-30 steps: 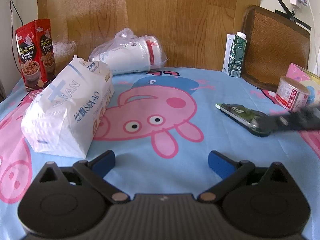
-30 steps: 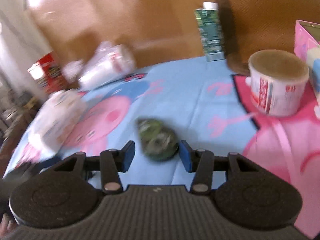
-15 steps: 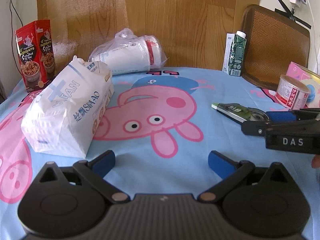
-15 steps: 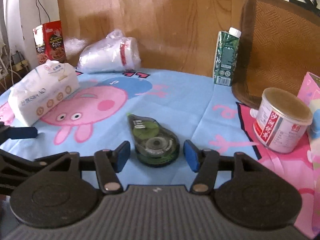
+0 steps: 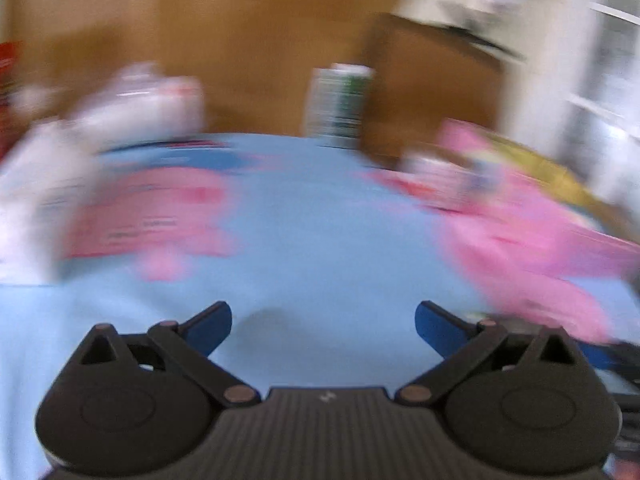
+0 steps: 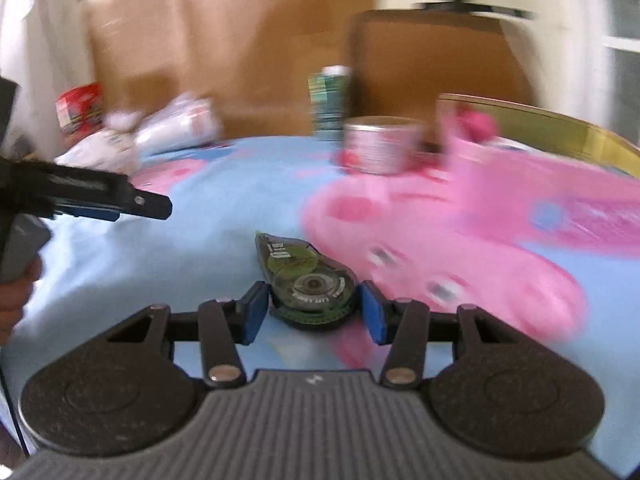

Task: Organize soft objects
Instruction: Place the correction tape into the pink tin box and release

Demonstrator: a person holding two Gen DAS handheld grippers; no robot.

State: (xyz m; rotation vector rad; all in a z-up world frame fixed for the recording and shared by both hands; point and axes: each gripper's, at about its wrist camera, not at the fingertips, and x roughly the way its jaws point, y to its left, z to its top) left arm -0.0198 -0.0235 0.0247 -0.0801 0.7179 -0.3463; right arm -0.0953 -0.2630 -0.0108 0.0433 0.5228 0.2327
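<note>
A green, clear correction-tape dispenser [image 6: 308, 278] lies on the blue cartoon tablecloth [image 6: 224, 248]. My right gripper [image 6: 314, 310] has its blue pads on both sides of the dispenser's round end, apparently touching it. My left gripper [image 5: 323, 326] is open and empty over bare blue cloth; it also shows in the right wrist view [image 6: 120, 204] at the left. The white tissue pack [image 5: 28, 184] and the plastic-wrapped white roll [image 5: 156, 100] are blurred at the far left. Both views are motion-blurred.
A green drink carton [image 6: 328, 100] and a red-and-white can [image 6: 376, 144] stand at the back. A pink box [image 6: 472, 124], a gold-rimmed tray [image 6: 580, 136] and a brown woven board [image 6: 432, 60] are back right. A red snack box [image 6: 78, 106] is back left.
Both grippers have swung to the right, blurring the views. The right gripper's pads have closed in against the tape dispenser. The left gripper stays open.
</note>
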